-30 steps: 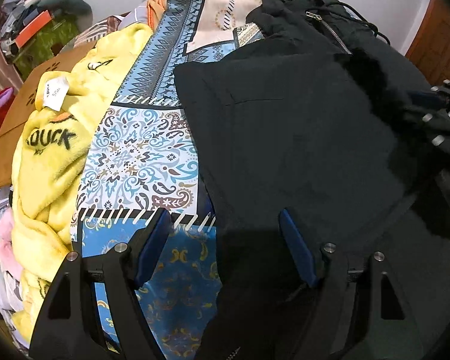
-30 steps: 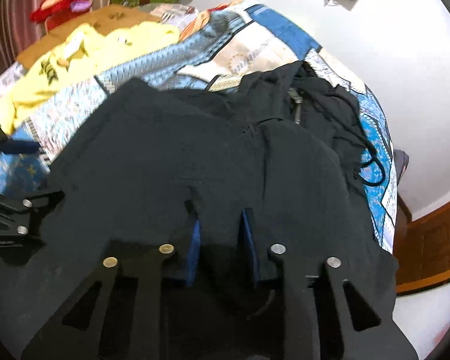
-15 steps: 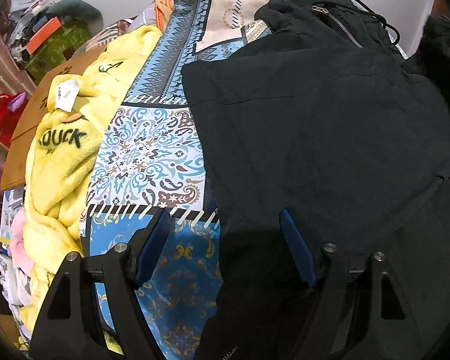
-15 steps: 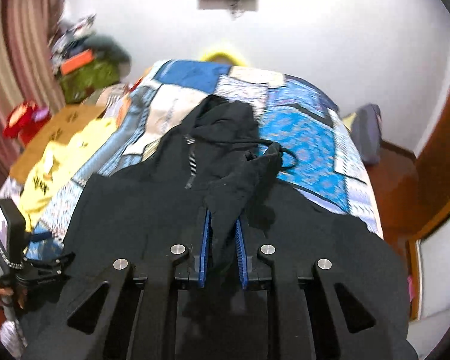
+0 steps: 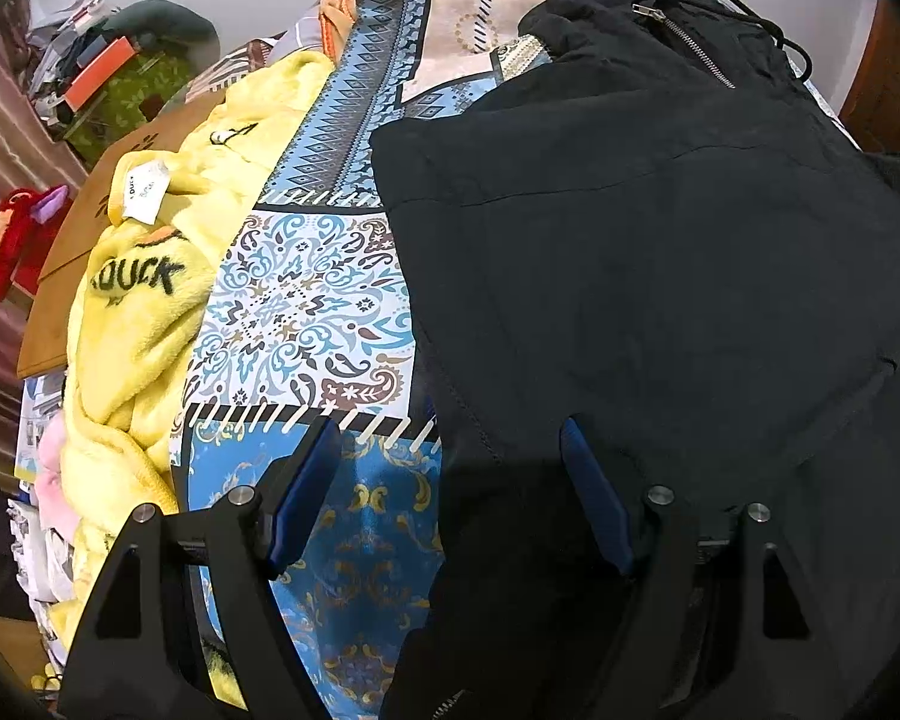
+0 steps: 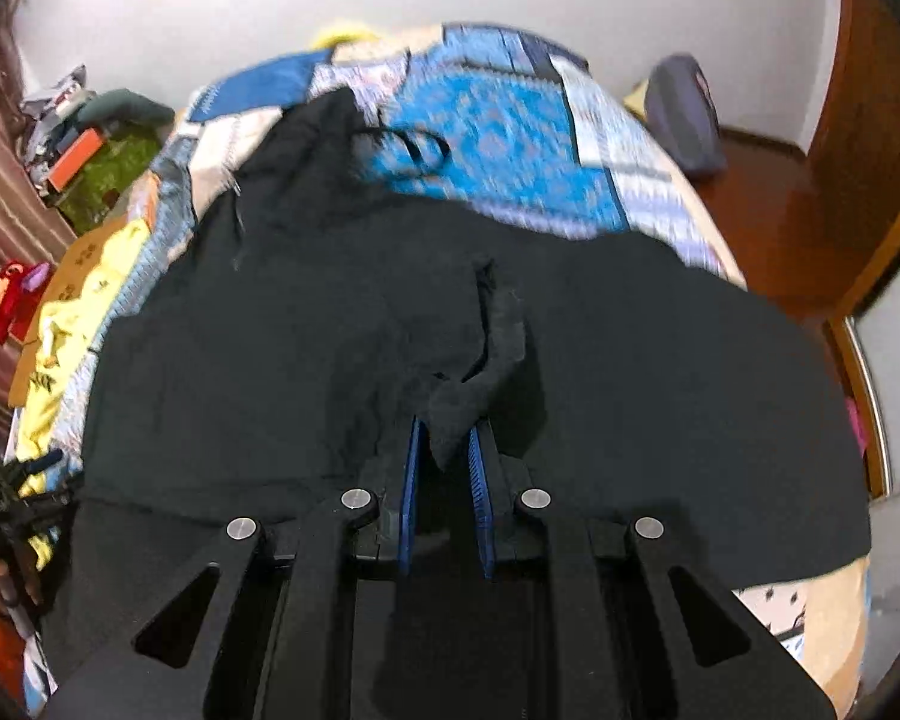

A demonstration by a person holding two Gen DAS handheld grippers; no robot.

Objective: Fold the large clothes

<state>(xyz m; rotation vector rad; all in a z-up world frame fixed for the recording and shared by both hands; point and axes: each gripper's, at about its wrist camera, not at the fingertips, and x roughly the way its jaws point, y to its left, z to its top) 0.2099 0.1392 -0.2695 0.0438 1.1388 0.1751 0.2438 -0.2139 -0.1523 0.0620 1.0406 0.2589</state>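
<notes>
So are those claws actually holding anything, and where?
The right claw pinches a bunched fold of the black hoodie. The left claw stands open, holding nothing.

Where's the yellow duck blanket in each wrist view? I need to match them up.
Left wrist: yellow blanket fills the left side, beside the patterned bedspread.
Right wrist: yellow blanket is a small strip at the far left edge.
Shared landmark: the black hoodie lies just right of it in both.

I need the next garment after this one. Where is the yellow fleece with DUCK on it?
In the left wrist view the yellow fleece lies bunched along the left edge of the patterned bedspread, left of the black hoodie, against a brown cardboard sheet.
</notes>
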